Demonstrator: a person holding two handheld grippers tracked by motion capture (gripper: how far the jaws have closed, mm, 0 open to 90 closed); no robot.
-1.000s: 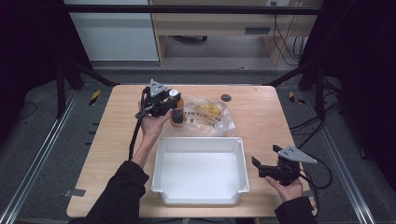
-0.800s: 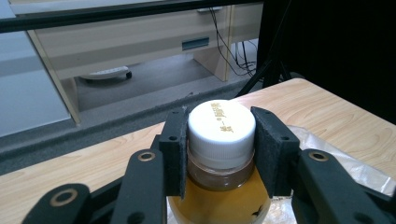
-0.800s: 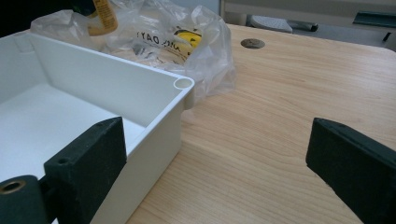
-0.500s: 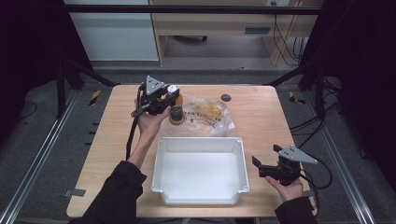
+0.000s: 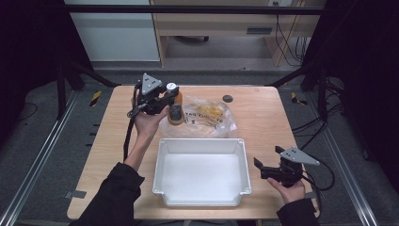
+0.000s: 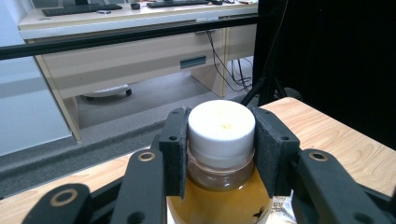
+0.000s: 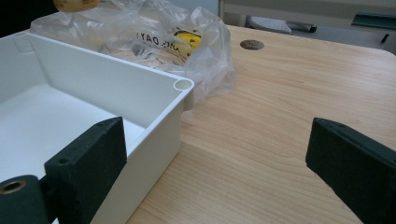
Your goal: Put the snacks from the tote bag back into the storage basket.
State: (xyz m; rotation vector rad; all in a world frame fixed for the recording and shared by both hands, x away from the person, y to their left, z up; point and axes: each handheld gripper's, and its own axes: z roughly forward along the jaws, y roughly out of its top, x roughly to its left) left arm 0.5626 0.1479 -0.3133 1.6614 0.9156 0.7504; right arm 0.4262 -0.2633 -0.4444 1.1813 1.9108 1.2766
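Note:
My left gripper (image 5: 170,101) is shut on a small bottle (image 5: 175,111) of amber liquid with a white cap (image 6: 220,126), held above the table's far left part. In the left gripper view the pads (image 6: 173,140) clamp the cap and neck from both sides. A clear plastic bag (image 5: 207,117) with yellow contents lies just right of the bottle. A white tray (image 5: 202,141) sits at the table's near middle. My right gripper (image 5: 268,167) stands open beside the tray's right wall, nothing between its fingers (image 7: 88,154).
A round dark grommet (image 5: 227,98) sits in the tabletop behind the bag. The tray's corner (image 7: 183,85) lies just ahead of the right gripper's left finger. Black frame posts and cables flank the table; a desk stands beyond the far edge.
The left gripper has lifted the bottle and carried it slightly right and toward the tray. The right gripper has stayed in place.

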